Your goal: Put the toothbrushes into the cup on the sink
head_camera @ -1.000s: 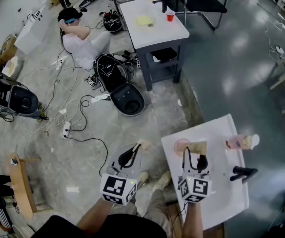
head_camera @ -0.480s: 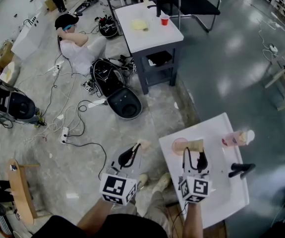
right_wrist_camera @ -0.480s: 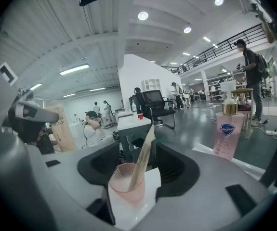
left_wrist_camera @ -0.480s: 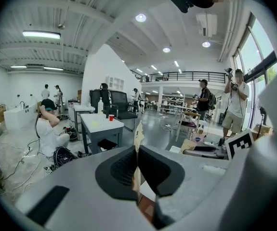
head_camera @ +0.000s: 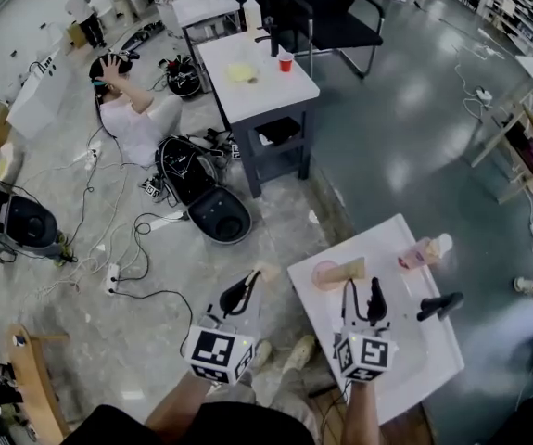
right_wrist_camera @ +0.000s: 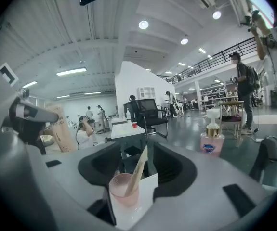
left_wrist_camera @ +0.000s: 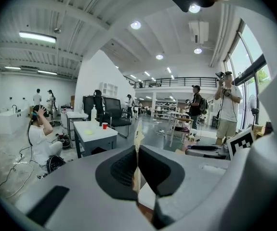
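A pink cup (head_camera: pixel 324 275) stands at the near left corner of the white sink (head_camera: pixel 405 360), and a cream toothbrush packet (head_camera: pixel 350 269) leans in it. My right gripper (head_camera: pixel 361 295) hovers over the sink just behind the cup. Its jaws are closing, and nothing is pressed between them. The right gripper view shows the cup (right_wrist_camera: pixel 123 188) and its packet (right_wrist_camera: pixel 139 170) just ahead of the right gripper (right_wrist_camera: pixel 145 166). My left gripper (head_camera: pixel 245 286) hangs over the floor to the left of the sink, shut on a second cream toothbrush packet (head_camera: pixel 267 273). That packet (left_wrist_camera: pixel 138 137) stands up thin from the left gripper (left_wrist_camera: pixel 137 153).
A pink soap bottle (head_camera: pixel 423 251) and a black faucet (head_camera: pixel 439 305) stand on the sink's far and right side. On the floor to the left lie cables (head_camera: pixel 145 248) and black bags (head_camera: pixel 217 219). A white table (head_camera: pixel 252 74) with a red cup and a seated person (head_camera: pixel 127 114) are farther off.
The head view has tilted, so the sink and floor sit lower and more to the left. Both grippers keep much the same places beside the cup.
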A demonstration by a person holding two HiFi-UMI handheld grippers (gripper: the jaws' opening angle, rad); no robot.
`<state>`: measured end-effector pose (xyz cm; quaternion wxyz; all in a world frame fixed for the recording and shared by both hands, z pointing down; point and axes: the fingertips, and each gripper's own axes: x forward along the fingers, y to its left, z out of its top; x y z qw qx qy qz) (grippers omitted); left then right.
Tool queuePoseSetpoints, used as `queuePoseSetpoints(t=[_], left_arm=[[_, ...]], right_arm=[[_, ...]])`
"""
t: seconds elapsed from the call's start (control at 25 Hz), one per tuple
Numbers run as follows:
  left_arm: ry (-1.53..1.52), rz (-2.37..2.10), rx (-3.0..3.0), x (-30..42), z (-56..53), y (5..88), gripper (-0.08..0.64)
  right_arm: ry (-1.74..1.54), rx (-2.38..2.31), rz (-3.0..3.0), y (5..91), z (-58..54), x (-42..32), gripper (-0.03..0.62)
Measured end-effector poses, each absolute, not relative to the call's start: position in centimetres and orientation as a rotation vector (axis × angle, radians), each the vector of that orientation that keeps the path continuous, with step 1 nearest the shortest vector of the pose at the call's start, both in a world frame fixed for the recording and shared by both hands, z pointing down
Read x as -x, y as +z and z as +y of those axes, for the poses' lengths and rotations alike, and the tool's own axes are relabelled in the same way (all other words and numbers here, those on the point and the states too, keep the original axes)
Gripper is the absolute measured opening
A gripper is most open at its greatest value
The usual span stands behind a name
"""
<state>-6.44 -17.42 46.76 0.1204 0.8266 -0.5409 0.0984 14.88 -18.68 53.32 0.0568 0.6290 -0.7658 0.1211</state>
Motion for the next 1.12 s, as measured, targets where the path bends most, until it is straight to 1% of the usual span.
queuePoseSetpoints(t=[0.56,0.72,1.12], left_arm=[[0.155,-1.403,-2.611,4.2,-15.5,41.2,0.005],[0.135,-1.339,-2.658,3.8,-14.6,40.3,0.005],[0.127,-1.192,-2.754,4.2,-11.9,39.1,0.005]], right_arm=[[0.167,-2.11,-2.21,45.7,-12.9,-16.1,0.106],[0.093,-2.158,-2.163,43.7,-10.8,-15.7,0.057],[0.025,-2.28,-2.044,42.1,-5.7,-14.6,0.019]])
